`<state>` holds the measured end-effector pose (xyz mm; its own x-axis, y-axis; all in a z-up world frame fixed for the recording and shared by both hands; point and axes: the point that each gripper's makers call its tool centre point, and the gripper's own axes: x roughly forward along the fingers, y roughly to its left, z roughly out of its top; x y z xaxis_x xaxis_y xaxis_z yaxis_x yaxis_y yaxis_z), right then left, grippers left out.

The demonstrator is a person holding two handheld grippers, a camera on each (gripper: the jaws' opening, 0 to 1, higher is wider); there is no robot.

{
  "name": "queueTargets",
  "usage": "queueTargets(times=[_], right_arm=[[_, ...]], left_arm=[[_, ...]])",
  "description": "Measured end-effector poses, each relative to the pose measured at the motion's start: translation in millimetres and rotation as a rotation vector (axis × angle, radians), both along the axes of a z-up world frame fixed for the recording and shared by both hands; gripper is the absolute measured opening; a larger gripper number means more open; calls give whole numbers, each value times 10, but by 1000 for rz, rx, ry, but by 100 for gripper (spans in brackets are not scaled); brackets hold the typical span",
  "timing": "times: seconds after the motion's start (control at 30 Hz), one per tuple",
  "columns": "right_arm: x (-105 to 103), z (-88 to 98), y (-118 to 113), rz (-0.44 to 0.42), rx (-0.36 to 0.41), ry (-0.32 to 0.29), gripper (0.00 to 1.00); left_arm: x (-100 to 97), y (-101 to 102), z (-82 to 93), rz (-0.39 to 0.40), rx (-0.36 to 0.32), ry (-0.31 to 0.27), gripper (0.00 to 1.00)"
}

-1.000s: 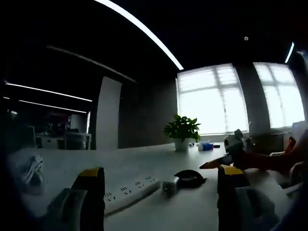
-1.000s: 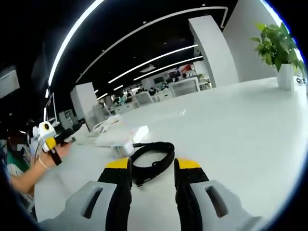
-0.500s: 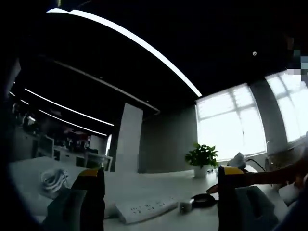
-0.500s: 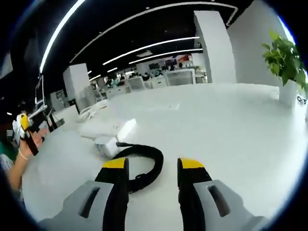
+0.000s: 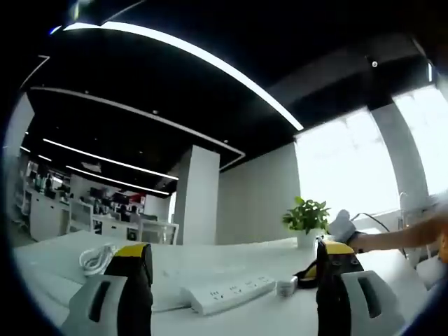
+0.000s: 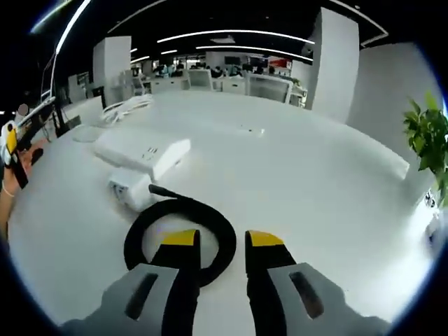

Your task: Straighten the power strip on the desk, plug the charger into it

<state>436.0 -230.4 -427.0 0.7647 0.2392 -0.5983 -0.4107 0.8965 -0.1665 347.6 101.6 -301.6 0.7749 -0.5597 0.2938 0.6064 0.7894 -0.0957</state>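
Observation:
A white power strip (image 5: 231,292) lies aslant on the white desk (image 5: 210,262), with a white charger (image 5: 285,285) at its right end and a black cable (image 5: 306,274) beyond it. My left gripper (image 5: 234,248) hangs low in front of the strip, jaws wide apart and empty. In the right gripper view the power strip (image 6: 143,148) and charger (image 6: 131,187) sit ahead to the left. The charger's black cable (image 6: 178,210) forms a loop. My right gripper (image 6: 222,239) stands open over the loop's near arc, which runs between the jaws. The left gripper (image 6: 10,140) shows at the far left.
A coiled white cable (image 5: 98,257) lies at the desk's left, seen again as a white cable (image 6: 126,106) behind the strip. A potted plant (image 5: 306,218) stands at the far right; the plant (image 6: 427,140) is near the desk's right edge. A person's arm (image 5: 413,234) reaches in.
The right gripper has come forward and down over the cable loop, and its jaws stand closer together. The left gripper's view has shifted, looking more level across the desk.

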Motion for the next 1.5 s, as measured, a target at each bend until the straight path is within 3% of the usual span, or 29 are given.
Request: queueTargets(times=[0.13,0.23,0.57,0.7,0.9,1.1,1.3,1.5], right_arm=[[51,-4,24,16,-71,-8,18],[39,-13,-23,15,-175,23,13],[108,32,31,103,-397,5,6],[139,288,79,142,-512,-91,5],[100,602,218,176,-695,-173,4],[50,802,319,145,-745,-195,3],[28,1050,417,102,-749,-231,3],[-35,1191,501,99,-778,-264,3]], left_arm=[[-19,0,8,-1,0,-4,99],[-38,-11,6,-7,0,-3,99],[-76,-40,-39,-22,-1,13,99],[-80,-62,-50,-26,8,15,99],[-73,-39,-53,-22,-4,22,99],[-68,-17,-71,-19,-11,29,99],[-54,-32,-103,-23,-7,41,99],[-7,-106,-268,-7,98,73,99]])
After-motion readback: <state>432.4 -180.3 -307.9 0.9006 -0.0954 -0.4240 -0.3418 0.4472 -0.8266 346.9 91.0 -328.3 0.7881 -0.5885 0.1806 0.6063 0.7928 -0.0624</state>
